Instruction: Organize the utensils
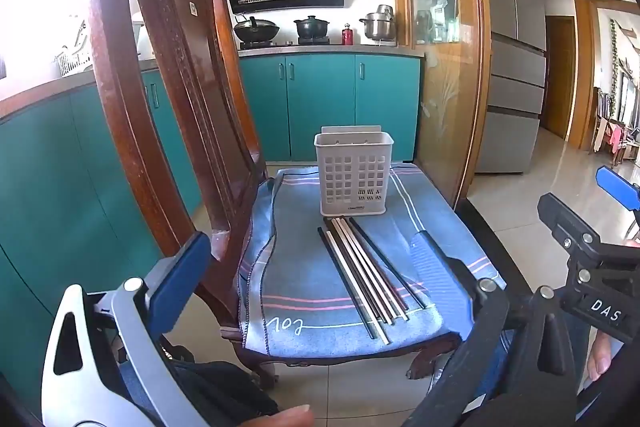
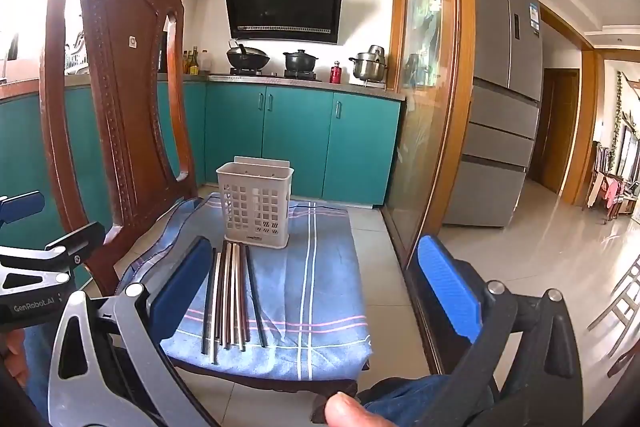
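**Chopsticks laid out on the chair, both hand-held grippers wide open**

So here's what we're looking at. We've got a dark carved wooden chair in a kitchen with teal cabinets, and its seat is covered with a blue striped cloth. On that cloth stands a white perforated utensil holder, upright, toward the far edge of the seat. Right in front of it lies a bundle of chopsticks, side by side, some dark and some light coloured. Their far ends reach just up to the base of the holder and their near ends point toward us. From what we can see through the top, the holder looks empty, though we can't see all the way in.

The left hand-held gripper hangs in front of the seat with its jaws spread wide, nothing between them; the chopsticks sit beyond the blue pads. The right hand-held gripper is the same deal: jaws spread apart, holding nothing, angled slightly down at the seat. Its left pad overlaps the near left corner of the cloth in the view, beside the chopsticks, but we can't tell if it touches anything.

Back on the worktop there's a wok, a black pot and a steel pot.
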Available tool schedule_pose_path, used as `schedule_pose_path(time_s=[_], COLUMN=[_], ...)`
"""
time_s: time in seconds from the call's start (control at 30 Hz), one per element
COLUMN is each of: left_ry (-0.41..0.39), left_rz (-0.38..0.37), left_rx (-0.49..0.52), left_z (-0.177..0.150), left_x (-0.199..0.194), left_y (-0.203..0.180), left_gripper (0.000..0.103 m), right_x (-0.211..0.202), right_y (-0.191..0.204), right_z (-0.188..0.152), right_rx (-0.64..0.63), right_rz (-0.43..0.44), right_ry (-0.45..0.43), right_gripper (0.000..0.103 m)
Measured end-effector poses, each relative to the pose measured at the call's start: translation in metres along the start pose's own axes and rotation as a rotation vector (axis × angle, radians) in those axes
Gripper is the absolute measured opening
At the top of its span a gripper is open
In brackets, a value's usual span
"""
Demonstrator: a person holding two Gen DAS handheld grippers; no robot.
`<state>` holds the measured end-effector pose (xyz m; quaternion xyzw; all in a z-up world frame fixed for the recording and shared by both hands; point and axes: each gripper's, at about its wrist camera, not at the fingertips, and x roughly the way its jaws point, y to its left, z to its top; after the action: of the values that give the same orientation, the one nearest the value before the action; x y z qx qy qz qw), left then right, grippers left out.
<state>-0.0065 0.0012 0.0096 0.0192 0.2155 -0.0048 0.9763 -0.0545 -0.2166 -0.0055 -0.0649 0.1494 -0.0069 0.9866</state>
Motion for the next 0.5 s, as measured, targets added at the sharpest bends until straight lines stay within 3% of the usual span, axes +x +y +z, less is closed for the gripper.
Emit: schedule_pose_path(time_s=[0.5], left_ry=[0.003], left_rz=[0.003], left_rx=[0.002], left_z=[-0.001], left_x=[-0.0016], left_y=[0.003], left_gripper=[0.1], right_x=[0.0034], right_y=[0.0052], right_z=[-0.0023], right_rx=[-0.012], right_rz=[0.001], right_ry=[-0.001], right_gripper=[0.101])
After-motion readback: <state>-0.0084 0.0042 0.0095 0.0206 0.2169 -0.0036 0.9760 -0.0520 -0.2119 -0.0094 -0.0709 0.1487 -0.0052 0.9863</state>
